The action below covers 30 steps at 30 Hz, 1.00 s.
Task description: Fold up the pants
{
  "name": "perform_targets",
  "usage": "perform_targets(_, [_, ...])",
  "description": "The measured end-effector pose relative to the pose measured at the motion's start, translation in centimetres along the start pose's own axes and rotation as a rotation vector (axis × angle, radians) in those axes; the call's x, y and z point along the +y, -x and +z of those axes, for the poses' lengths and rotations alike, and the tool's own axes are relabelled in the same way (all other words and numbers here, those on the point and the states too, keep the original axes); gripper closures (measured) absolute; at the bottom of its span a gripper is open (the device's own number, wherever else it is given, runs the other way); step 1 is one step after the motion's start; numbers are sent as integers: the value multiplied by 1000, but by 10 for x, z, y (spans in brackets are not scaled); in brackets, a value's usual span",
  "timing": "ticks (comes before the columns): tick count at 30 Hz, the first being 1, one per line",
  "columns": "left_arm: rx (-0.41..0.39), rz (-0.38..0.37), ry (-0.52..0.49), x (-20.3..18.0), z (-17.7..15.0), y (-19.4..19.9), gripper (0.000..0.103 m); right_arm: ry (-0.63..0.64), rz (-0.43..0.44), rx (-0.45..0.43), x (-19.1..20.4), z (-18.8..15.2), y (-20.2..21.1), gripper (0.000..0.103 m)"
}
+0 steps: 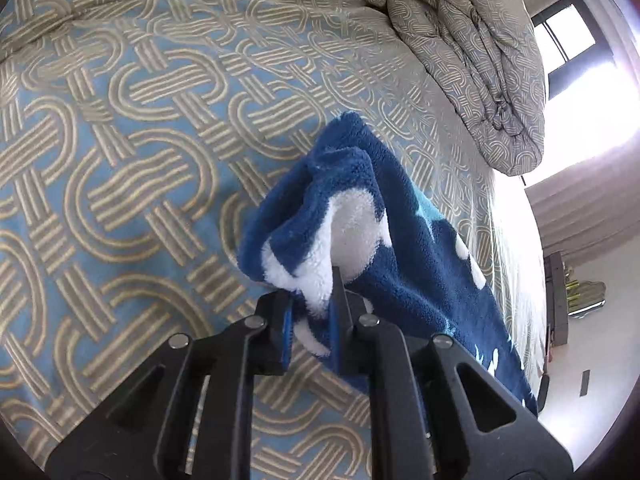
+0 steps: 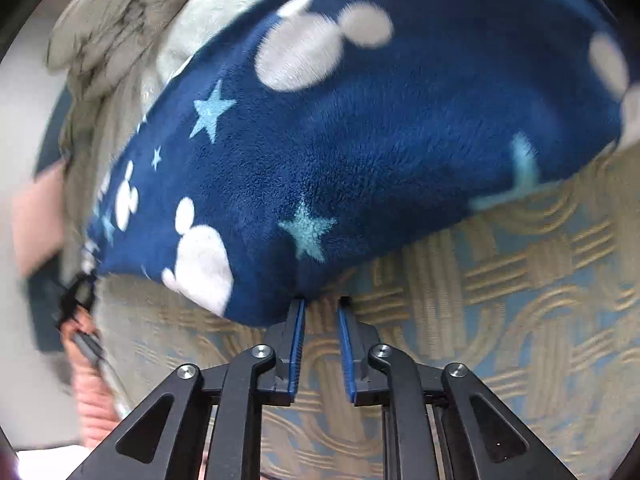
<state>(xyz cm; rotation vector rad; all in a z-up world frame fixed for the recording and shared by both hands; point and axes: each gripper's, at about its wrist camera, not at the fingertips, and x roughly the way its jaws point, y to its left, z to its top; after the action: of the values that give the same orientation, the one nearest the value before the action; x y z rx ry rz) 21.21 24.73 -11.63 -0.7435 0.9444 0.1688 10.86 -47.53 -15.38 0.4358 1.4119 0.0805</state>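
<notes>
Pants: blue fleece pants with white shapes and pale stars; I hold them stretched just over the patterned bedspread; whether any part rests on it I cannot tell

Left gripper: my left gripper is clamped on a bunched white-and-blue edge; fabric fills the narrow gap between the blue pads

Right gripper: my right gripper stands narrow, its tips right at the lower hem of the pants; cloth seems pinched only at the very tips, and I cannot be sure of it

Risk: I judge the right hold shallow; plush fleece could slide out under a pull, and that end would drop and spoil the fold; the bunched left edge may fold in crooked

Hidden: waistband and leg ends lie outside both views; the right view is blurred; a crumpled duvet lies beyond; a sleeve shows at the left edge, its hand unseen
</notes>
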Motion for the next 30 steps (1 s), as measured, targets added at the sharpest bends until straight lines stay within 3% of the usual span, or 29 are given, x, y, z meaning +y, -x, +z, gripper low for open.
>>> perform_targets(2, [-9, 19, -32, -8, 1, 2, 87, 100, -59, -23, 19, 1, 11, 79])
perform_targets(7, [-52, 68, -146, -33, 3, 13, 87, 333, -74, -84, 87, 12, 20, 65])
perform_targets(10, [-66, 110, -222, -43, 1, 17, 87, 438, -92, -111, 132, 28, 10, 64])
perform_targets(13, [-55, 112, -211, -36, 0, 15, 87, 591, -80, -117, 193, 55, -13, 56])
perform_targets(17, [-33, 91, -158, -23, 0, 5, 87, 686, -23, -66, 256, 72, -47, 56])
perform_targets(20, [-32, 88, -159, -22, -3, 0, 87, 700, 53, -29, 299, 80, -77, 56])
perform_targets(27, [-37, 82, -189, -24, -4, 1, 87, 604, 239, 87, 366, 91, -135, 56])
perform_targets(30, [-39, 75, -194, -23, -5, 1, 86, 575, 213, 125, 381, 96, -163, 56])
